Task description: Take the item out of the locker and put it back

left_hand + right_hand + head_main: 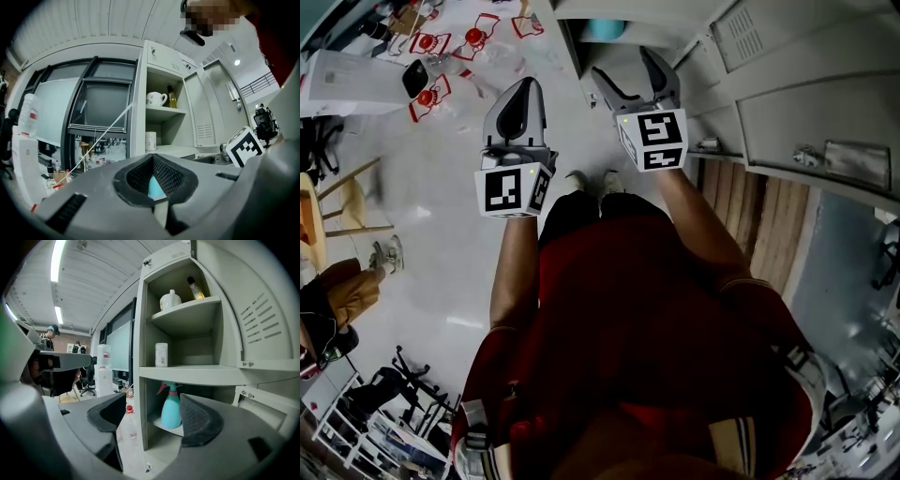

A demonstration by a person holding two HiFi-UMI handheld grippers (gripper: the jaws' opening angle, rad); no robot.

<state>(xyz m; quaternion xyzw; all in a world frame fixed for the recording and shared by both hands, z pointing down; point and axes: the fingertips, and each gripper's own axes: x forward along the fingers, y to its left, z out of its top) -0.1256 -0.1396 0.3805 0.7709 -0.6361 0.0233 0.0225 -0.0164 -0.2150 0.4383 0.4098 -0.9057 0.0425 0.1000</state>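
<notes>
Inspector: Step in hand?
Assessor: Approach for removal. Right claw [153, 417] jaws apart, empty, aimed at teal spray bottle [171, 408] standing on lower shelf [158, 423] of locker [142, 333]. Left claw [153, 182] jaws together, idle.
Inspector: Next?
Assessor: Likely: advance, straddle bottle body, close.

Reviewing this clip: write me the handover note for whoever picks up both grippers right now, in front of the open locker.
Left gripper: jaws together, holding nothing, outside the locker.
Right gripper: jaws wide apart, empty, aimed at the teal spray bottle and not touching it.
Things: the spray bottle stands upright on the lower shelf of the locker, door open.
Done: nothing is out of the locker now.
Left: probably reach in with the right gripper, close on the bottle, lift it out, then set it back.
</notes>
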